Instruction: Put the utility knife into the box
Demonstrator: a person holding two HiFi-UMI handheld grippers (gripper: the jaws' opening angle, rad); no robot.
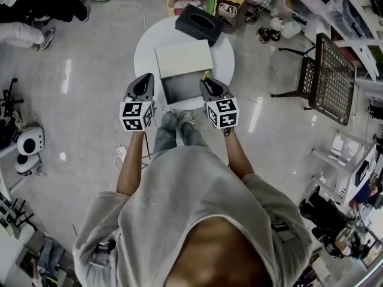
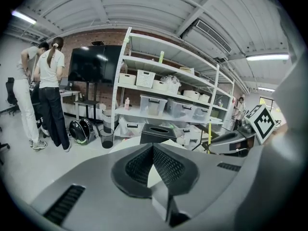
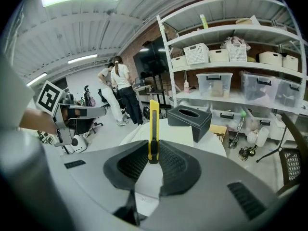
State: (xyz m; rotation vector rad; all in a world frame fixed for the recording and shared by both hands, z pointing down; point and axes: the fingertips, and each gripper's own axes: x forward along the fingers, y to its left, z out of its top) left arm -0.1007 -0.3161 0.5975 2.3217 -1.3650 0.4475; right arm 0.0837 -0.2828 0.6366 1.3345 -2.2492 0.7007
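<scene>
The right gripper (image 3: 153, 150) has its jaws clamped narrowly on the yellow utility knife (image 3: 153, 129), which sticks out past their tips, likely so it can go into the box end first. The left gripper (image 2: 152, 150), alongside, has its jaws closed on nothing. Just ahead of both, the open box (image 1: 182, 89) sits on the bench (image 1: 226, 57), with its lid (image 1: 184, 58) beyond it.

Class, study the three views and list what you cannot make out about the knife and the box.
- The utility knife: the right gripper view shows it edge-on, its lower end sunk between the right gripper's pads; blade out or retracted is unclear.
- The box, inside: both gripper views hide it behind gripper bodies; in the head view the right gripper covers its right edge.
- Head view: only the knife's yellow tip shows, too small.
</scene>
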